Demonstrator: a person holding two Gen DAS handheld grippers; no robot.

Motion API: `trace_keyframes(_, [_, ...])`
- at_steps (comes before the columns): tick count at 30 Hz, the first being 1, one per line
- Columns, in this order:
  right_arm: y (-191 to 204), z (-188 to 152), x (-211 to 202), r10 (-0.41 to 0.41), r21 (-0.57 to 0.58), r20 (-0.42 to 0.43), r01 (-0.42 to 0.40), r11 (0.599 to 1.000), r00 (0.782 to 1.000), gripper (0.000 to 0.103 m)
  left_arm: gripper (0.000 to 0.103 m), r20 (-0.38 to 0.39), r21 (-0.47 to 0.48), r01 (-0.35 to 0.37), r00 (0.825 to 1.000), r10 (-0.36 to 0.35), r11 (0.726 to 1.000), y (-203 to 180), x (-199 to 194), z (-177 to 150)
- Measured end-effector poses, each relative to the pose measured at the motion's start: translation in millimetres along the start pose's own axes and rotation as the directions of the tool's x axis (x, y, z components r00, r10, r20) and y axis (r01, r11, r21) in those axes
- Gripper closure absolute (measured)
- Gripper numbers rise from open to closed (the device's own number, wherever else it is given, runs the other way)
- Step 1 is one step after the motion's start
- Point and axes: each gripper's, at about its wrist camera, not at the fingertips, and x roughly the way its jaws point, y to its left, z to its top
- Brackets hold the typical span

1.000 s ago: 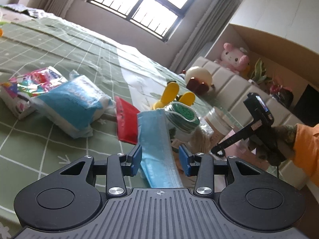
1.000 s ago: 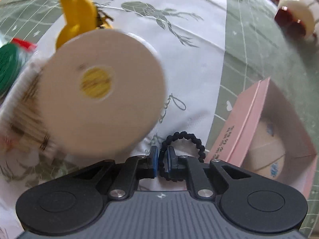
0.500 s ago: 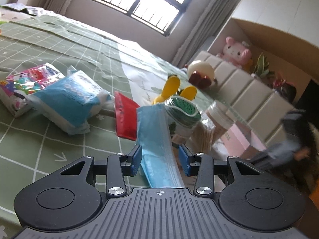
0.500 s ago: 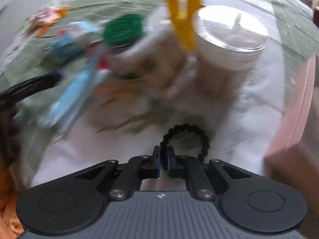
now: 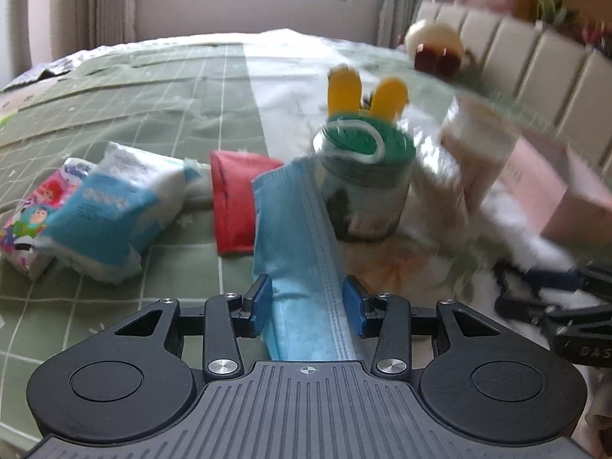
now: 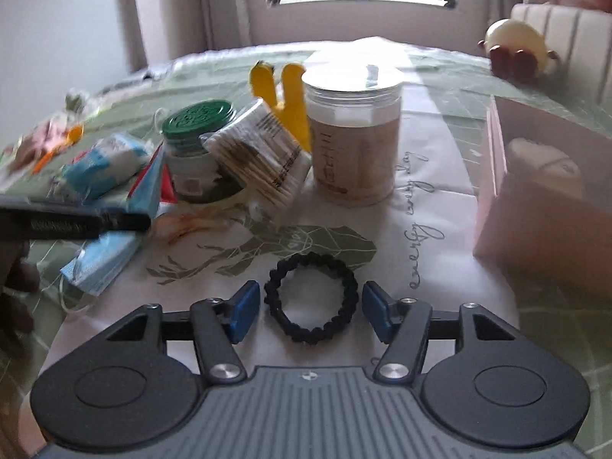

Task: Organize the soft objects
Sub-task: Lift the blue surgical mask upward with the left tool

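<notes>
In the right wrist view my right gripper (image 6: 310, 308) is open, with a black braided hair tie (image 6: 311, 302) lying flat on the white cloth between its jaws, untouched by the pads. In the left wrist view my left gripper (image 5: 308, 304) is open, its jaws on either side of a stack of blue face masks (image 5: 302, 252) that runs forward on the bed; the stack also shows in the right wrist view (image 6: 111, 244). A blue-white tissue pack (image 5: 111, 214) and a cartoon-print tissue pack (image 5: 34, 214) lie to the left.
A green-lidded jar (image 5: 363, 179), a red pouch (image 5: 233, 206), a yellow plush toy (image 5: 363, 91), a cotton-swab pack (image 6: 260, 153), a clear white-lidded jar (image 6: 354, 134) and an open pink box (image 6: 543, 191) crowd the bed. The headboard (image 5: 535, 61) is at the right.
My right gripper has opened and let go of the black hair tie, which now lies on the cloth. Both views have swung level toward the window. The left gripper stays open over the masks.
</notes>
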Motion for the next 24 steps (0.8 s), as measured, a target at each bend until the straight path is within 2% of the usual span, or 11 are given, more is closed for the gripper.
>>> trace_keyframes(6, [2.9,-3.3,1.8,0.002,-0.014,0.013,-0.001,1.000,1.000,0.032,0.057,0.004,-0.020,-0.072,0.997,0.072,0.997,4.3,-1.8,8.4])
trace_keyframes(9, [2.9,-4.0,2.2,0.006,-0.017,0.013,-0.006,1.000,1.000,0.030,0.056,-0.018,-0.042,-0.082,0.997,0.081,0.996,11.9,7.5,11.8])
trace_keyframes(15, [3.2,-3.9,3.2,0.024,-0.028,0.004,-0.024,0.999,1.000,0.024,0.055,0.006,-0.043,-0.141,0.990,0.142,0.989,18.3,12.0,15.0])
trace_keyframes(20, [-1.7,-3.7,2.5,0.087,-0.021,-0.010,-0.087,0.996,0.996,0.012,0.055,0.006,-0.058,-0.137,0.990,0.137,0.989,24.8,14.7,16.5])
trace_keyframes(24, [-8.0,-3.1,3.2,0.134,0.013,-0.014,-0.134,0.991,0.991,0.006,0.055,0.005,-0.051,-0.133,0.991,0.133,0.990,25.7,15.9,16.8])
